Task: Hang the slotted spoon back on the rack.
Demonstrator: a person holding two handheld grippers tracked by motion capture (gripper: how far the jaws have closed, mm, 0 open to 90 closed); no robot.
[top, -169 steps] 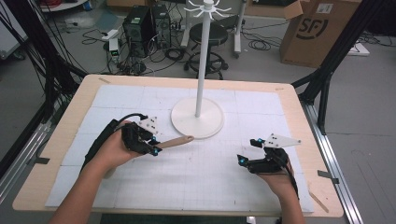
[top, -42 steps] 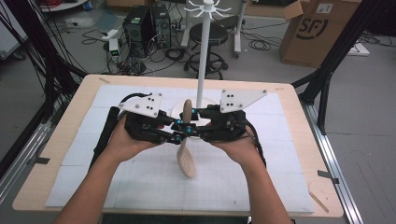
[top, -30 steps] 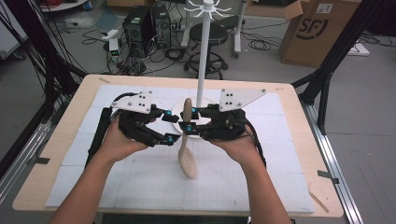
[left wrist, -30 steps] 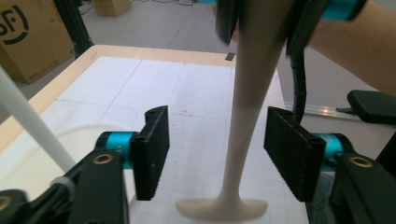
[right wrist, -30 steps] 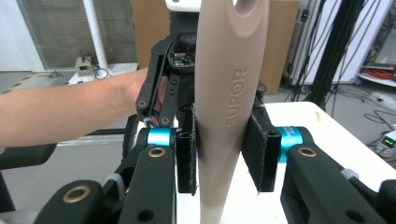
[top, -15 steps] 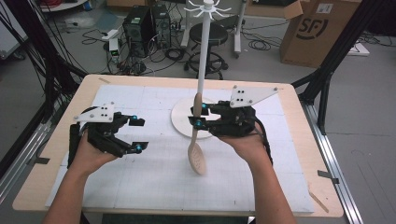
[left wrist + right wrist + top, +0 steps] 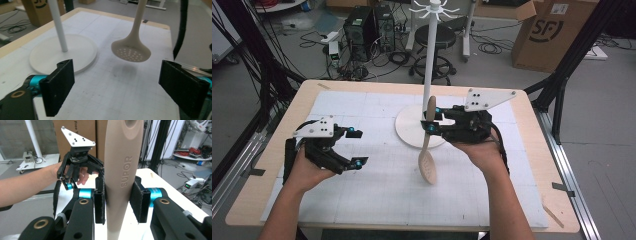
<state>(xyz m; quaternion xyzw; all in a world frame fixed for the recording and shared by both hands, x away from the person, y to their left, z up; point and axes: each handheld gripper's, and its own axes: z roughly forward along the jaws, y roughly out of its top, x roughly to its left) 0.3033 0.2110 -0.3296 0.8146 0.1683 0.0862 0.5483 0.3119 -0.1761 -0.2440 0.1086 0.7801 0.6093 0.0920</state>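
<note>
Handover done: right gripper clamps the slotted spoon upright by its handle, left gripper wide and empty, its jaws just opened; hanging on the rack remains.

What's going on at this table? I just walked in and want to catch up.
A person works with a hand-held gripper in each hand. The right hand-held gripper is clamped on the handle of a beige slotted spoon, holding it upright, bowl down, above the gridded mat, beside the white rack stand. The left hand-held gripper sits apart at the left of the table; its jaws have just been opening and nothing is between them.
</note>
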